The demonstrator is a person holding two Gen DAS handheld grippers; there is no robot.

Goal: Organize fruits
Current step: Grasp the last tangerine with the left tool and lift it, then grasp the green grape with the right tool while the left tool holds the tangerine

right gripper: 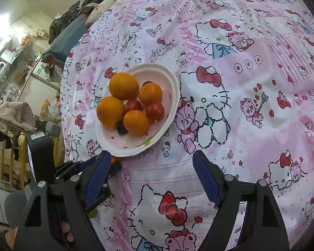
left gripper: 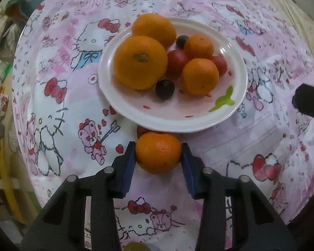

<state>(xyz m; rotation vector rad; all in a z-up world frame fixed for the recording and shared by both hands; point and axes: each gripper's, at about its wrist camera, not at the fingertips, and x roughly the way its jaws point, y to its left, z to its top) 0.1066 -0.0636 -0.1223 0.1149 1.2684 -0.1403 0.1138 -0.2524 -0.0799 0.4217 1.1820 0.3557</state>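
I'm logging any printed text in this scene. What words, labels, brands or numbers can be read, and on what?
None can be read.
tablecloth: cartoon cats, bears and bows only, no legible words.
plate: hearts and a green mark, no text.
Label on the left gripper, seen from the right wrist: too blurred.

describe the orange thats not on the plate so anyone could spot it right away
Find the white plate of fruit on the pink cartoon tablecloth. Just off its near rim sits a small orange, pressed between the left gripper's blue pads. The other oranges lie on the plate.
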